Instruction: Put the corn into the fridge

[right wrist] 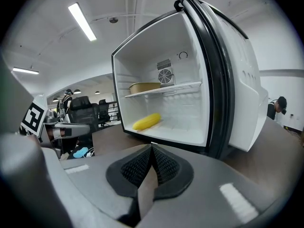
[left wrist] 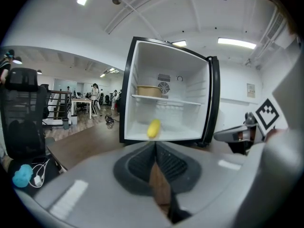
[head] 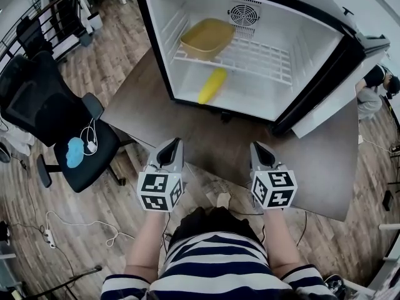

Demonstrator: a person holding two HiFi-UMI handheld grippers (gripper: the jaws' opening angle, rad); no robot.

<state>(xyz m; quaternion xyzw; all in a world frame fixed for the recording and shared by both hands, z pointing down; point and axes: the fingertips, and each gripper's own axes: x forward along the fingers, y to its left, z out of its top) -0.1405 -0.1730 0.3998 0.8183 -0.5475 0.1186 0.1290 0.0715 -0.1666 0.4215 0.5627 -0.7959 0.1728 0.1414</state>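
Chair [head: 56, 117] at far left, with a blue item on its seat, possibly a cloth.

Left gripper [head: 174, 142]: held low over the near edge of the table [head: 144, 105]. Fingers closed on each other, nothing between them.

Fridge [head: 153, 36]: open, standing on the table. Corn [head: 213, 85] lies on the fridge floor, left of centre, under the wire shelf [head: 262, 58]. A yellow tub [head: 207, 37] sits on the shelf.

The corn is well apart from both grippers, ahead of and between their tips.

Right gripper [head: 257, 146]: level with the left. Fingers together, empty.

Door [head: 325, 105] swung open at right.
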